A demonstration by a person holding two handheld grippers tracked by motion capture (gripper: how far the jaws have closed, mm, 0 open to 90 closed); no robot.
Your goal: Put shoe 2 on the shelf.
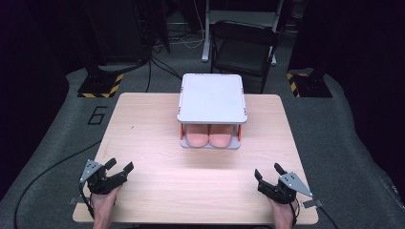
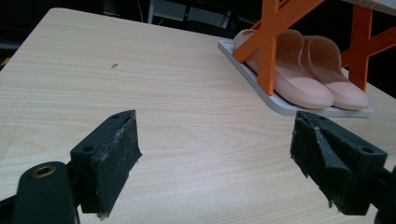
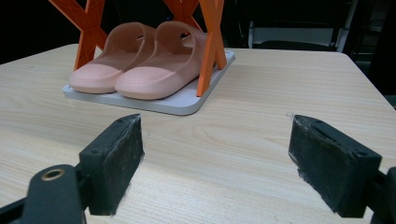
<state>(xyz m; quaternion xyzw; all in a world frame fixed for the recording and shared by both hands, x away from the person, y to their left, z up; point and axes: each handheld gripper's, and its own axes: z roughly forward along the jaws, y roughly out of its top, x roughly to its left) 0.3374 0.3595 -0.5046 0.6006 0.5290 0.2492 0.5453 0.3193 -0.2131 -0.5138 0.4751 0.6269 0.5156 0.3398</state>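
Observation:
A small two-level rack (image 1: 212, 98) with white shelves and orange cross legs (image 2: 267, 44) stands at the far middle of the wooden table (image 1: 157, 143). On its lower shelf (image 3: 180, 105) lies a pair of pink slippers (image 1: 209, 138) (image 2: 308, 74) (image 3: 140, 58), toes toward me. My left gripper (image 1: 119, 168) (image 2: 215, 158) rests near the front left of the table, open and holding nothing. At the front right my right gripper (image 1: 268, 172) (image 3: 215, 163) is open too, with nothing between its jaws.
Beyond the table stand a black folding chair (image 1: 243, 45), a white stand (image 1: 206, 28) and two bases with yellow-black tape (image 1: 100, 86). Cables (image 1: 52, 167) run over the grey floor at the left. The rack's top shelf is bare.

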